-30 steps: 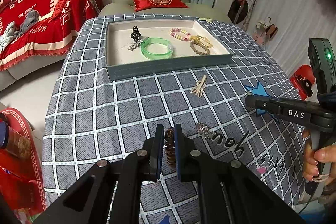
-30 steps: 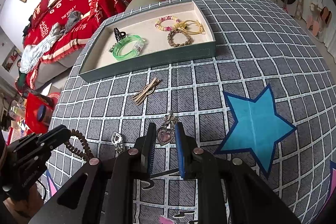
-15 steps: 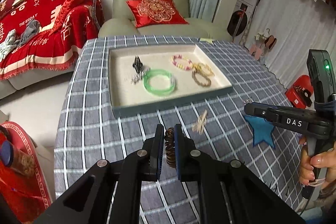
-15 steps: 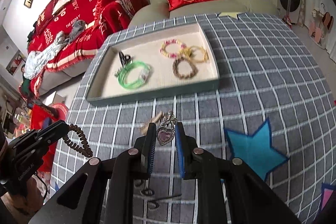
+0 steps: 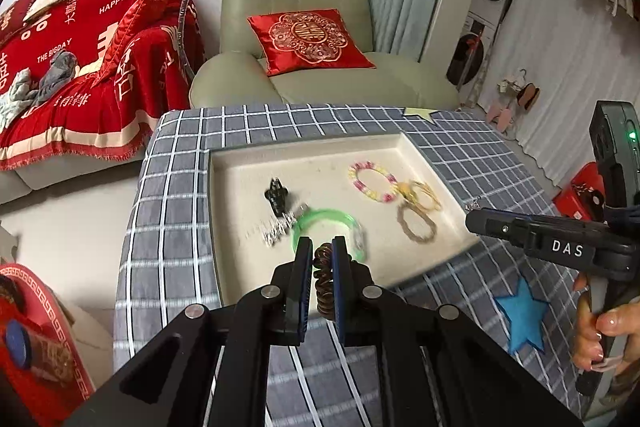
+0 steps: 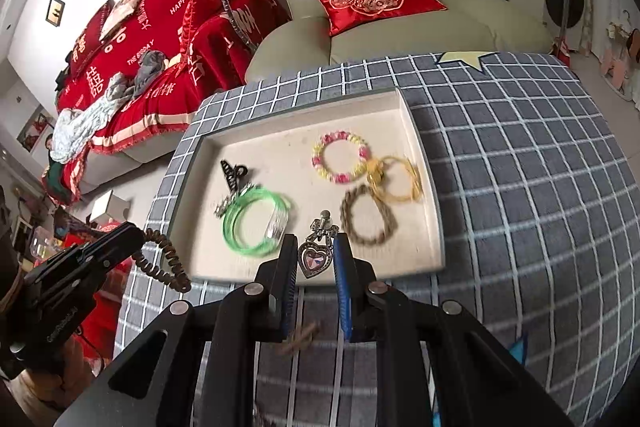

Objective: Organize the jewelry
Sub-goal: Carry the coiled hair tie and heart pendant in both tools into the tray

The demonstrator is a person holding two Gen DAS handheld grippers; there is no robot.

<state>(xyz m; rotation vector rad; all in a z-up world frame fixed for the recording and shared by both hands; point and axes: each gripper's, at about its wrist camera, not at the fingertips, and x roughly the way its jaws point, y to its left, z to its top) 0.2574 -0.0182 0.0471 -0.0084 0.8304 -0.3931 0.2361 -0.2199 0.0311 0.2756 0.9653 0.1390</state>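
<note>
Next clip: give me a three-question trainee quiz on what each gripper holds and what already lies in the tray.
1. True or false: the left gripper is shut on a brown spiral hair tie.
2. What does the right gripper hold? A) green bangle B) heart pendant C) black claw clip
3. Fill in: the gold bracelet lies in the ____, touching the pink and yellow beaded bracelet.

Key: 1 true; 2 B, the heart pendant; 3 tray.
</note>
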